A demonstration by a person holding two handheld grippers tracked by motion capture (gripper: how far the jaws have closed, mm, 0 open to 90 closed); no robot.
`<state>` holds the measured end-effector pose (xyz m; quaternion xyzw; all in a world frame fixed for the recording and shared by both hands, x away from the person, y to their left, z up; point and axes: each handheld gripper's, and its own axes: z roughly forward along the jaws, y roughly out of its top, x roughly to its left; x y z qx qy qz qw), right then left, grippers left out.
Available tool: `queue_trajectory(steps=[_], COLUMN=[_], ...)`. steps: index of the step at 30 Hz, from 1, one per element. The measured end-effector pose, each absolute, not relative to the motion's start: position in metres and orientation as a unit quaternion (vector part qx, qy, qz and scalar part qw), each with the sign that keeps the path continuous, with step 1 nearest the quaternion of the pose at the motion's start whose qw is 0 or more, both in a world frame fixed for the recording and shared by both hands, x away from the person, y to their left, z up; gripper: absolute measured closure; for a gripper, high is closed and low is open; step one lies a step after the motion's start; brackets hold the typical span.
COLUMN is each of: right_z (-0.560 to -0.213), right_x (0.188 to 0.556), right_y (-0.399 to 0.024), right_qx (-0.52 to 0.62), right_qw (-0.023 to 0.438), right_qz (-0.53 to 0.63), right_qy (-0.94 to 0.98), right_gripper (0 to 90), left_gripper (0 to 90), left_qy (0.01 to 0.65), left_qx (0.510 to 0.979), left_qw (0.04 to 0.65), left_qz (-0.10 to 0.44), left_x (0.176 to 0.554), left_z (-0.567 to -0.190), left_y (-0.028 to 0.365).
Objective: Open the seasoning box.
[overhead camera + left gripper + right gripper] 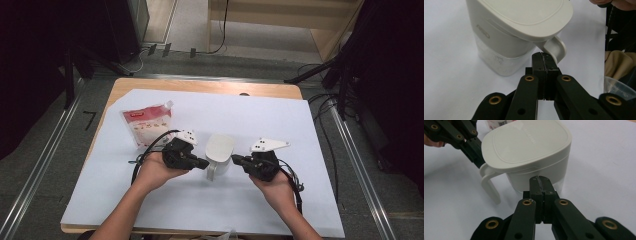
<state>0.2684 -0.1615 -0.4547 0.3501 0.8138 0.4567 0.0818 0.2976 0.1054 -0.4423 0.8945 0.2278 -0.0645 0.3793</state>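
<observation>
1. Where the white sheet point(280, 195) covers the tabletop point(200, 86), a pale lidded pitcher point(219, 155) stands upright near its middle, handle point(211, 172) toward the person.
2. Up and left of it lies a red-and-white spouted pouch point(148, 124), well apart.
3. Left claw point(205, 163) (jaws pressed together, empty) points at the pitcher's handle, just beside it.
4. Right claw point(235, 158), likewise closed on nothing, sits just beside the pitcher's opposite wall.

Cream-lidded jug point(219, 156) with clear base; red-and-white pouch point(148, 125); black grippers; white sheet point(280, 120) over tan table point(200, 86).
</observation>
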Motion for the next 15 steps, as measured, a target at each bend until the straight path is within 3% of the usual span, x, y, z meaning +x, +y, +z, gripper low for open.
queue_trajectory(steps=[15], right_z=[-0.453], right_x=[0.281], right_y=[-0.169], right_qx=[0.363], right_qw=[0.093], right_qz=[0.449], right_qy=[0.811], right_gripper=[90.0], left_gripper=[90.0], left_qy=[0.231], left_qx=[0.9], left_qw=[0.367], left_qz=[-0.047], left_x=[0.29], left_z=[-0.447], left_y=[0.077])
